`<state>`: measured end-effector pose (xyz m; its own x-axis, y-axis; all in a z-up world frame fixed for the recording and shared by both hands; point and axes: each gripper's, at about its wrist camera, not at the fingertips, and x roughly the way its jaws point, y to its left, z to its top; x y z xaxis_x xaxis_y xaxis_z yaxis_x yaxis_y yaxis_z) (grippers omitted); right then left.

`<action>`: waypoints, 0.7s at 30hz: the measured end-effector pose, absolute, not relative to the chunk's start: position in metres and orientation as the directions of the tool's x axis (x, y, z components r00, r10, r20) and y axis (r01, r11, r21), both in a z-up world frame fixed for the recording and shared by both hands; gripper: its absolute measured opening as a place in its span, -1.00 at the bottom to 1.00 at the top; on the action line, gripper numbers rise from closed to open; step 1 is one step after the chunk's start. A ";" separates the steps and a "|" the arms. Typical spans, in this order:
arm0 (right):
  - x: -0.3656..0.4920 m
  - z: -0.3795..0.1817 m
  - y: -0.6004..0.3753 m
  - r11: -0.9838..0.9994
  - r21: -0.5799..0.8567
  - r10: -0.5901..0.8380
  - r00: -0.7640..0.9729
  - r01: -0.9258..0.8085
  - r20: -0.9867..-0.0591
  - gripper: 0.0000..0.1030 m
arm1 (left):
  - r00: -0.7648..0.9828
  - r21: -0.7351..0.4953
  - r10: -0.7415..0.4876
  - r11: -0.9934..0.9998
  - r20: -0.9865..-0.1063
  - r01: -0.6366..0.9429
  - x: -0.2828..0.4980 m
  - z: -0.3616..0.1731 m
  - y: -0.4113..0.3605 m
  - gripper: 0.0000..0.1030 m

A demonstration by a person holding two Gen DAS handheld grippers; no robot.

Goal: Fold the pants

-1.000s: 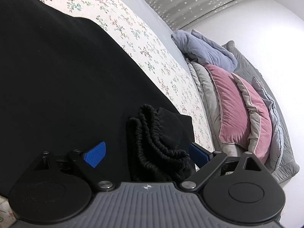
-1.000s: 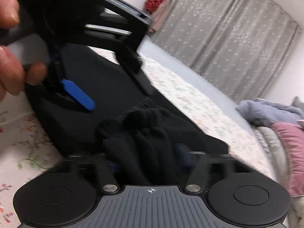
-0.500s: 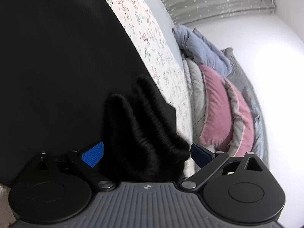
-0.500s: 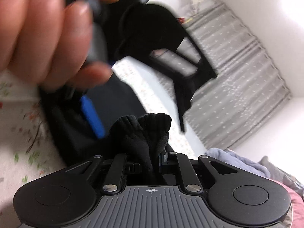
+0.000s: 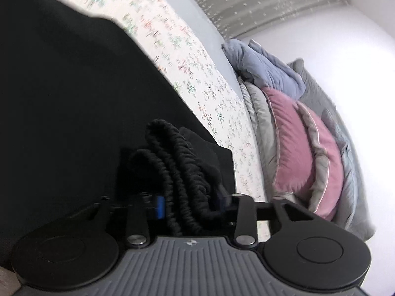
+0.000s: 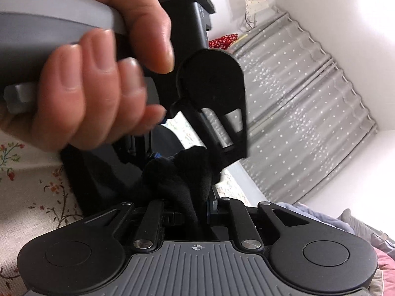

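Floral bedsheet (image 5: 197, 74) covers the bed in the left wrist view, with pink and grey pillows (image 5: 296, 153) and a blue-grey blanket (image 5: 266, 71) piled at its far end below a grey starred curtain (image 5: 259, 2). Black pants (image 5: 74, 103) lie spread over the sheet, their bunched elastic waistband (image 5: 177, 172) between the blue pads of the left gripper (image 5: 190, 203), whose jaws are closing on it.

From the right wrist, the right gripper (image 6: 195, 209) is clamped nearly shut on a fold of the waistband. Just beyond it, a person's hand (image 6: 98, 74) grasps the left gripper's grey handle (image 6: 37, 24).
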<state>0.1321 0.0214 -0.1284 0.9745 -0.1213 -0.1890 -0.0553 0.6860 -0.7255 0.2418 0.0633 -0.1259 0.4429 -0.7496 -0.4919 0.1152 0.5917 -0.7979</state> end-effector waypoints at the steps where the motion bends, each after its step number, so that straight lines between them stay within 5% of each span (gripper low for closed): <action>1: 0.131 -0.128 0.022 0.687 -0.726 -0.126 0.976 -0.043 -0.178 -0.77 | 0.447 -0.791 -0.748 0.597 -0.490 0.134 0.242 -0.122 0.062 -0.36; 21: 0.138 -0.112 0.064 0.815 -0.578 -0.124 0.986 0.035 -0.115 -0.78 | 0.486 -0.566 -0.693 0.719 -0.533 0.405 0.265 -0.052 0.093 -0.48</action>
